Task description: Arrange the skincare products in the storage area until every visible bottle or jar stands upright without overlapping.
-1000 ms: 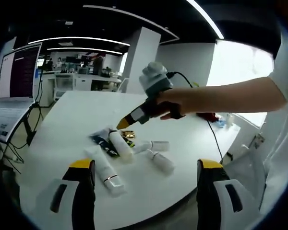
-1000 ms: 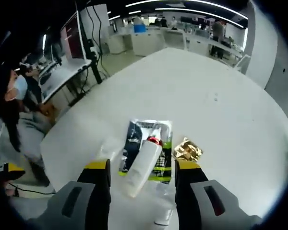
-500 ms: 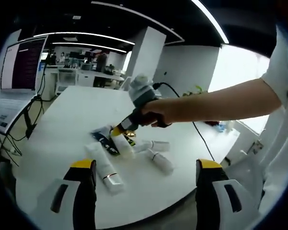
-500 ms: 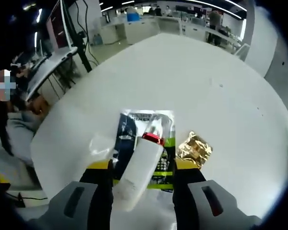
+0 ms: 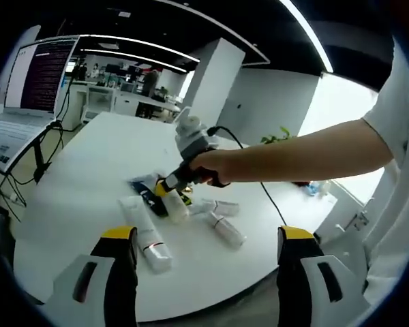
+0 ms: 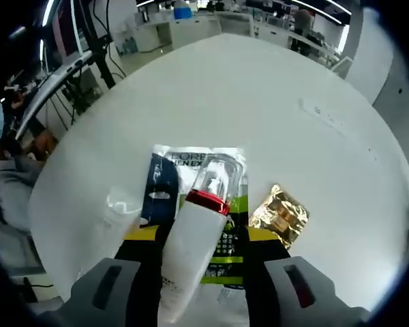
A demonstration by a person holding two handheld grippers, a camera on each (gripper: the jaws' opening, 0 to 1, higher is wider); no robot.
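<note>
Right tongs [image 6: 200, 235] low over the tabletop [image 6: 313, 143], jaws spread either side of a white bottle [image 6: 189, 255] with a red band and clear cap. Bottle lies flat between the jaws; can't tell if the jaws touch it, so grip state unclear. It rests on a dark-and-green sachet [image 6: 191, 184] printed with white lettering. Gold foil packet [image 6: 279, 214] just right of the sachet, apart from it.

Left tongs [image 5: 201, 242] released, jaws wide apart, well back from the cluster. In the left gripper view the right tongs [image 5: 165, 189] come in from the right, held by a hand [image 5: 208, 167], tips at the white bottle [image 5: 175, 206]. Nearer: a white tube [image 5: 144, 234] lying flat. To the right, two small white bottles [image 5: 221, 218] also on their sides, close together. Nothing upright yet.
</note>
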